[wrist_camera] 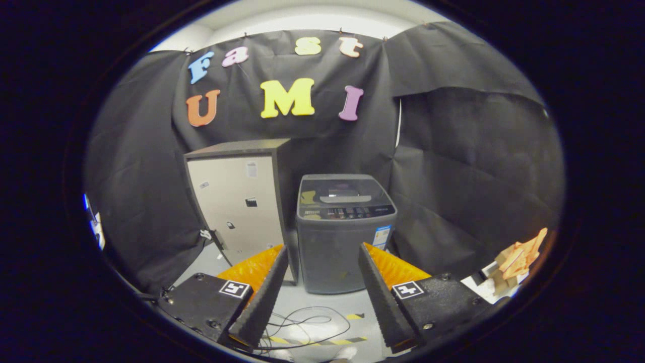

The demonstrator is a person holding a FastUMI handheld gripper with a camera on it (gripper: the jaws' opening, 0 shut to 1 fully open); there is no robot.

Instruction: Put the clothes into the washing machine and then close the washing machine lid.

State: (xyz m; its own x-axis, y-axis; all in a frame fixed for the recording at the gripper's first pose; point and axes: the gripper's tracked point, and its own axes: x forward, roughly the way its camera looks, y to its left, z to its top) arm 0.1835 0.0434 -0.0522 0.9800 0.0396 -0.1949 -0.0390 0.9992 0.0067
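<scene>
Nearest, gripper (322, 262): fingers spread wide apart, released, nothing between them, nothing touched. Square markers on both finger mounts. Between and below the fingers, pale grey floor (322, 307) with a loose thin black cable (307, 325) looping across it and a strip of yellow-and-black tape (322, 341) underneath; a second short piece of tape (355, 316) slightly further out. Off to the right, beside the right finger's mount, a pile of light wooden blocks (519, 259) on something white.

Just beyond the fingertips, framed in the gap between them, the washing machine (342, 232): dark grey top-loader, upright on the floor, lid (338, 191) down and flat, control panel along the front edge of the top, a small sticker on the upper right of the front face. Clothes not made out anywhere around the machine or the fingers.

Left of the washing machine and just beside it, a tall cabinet (239, 206) with a pale front, dark top and side, a few small stickers on the door.

Furthest back, black cloth wall (453, 151) behind and to both sides, creased, with a white ceiling strip above.
</scene>
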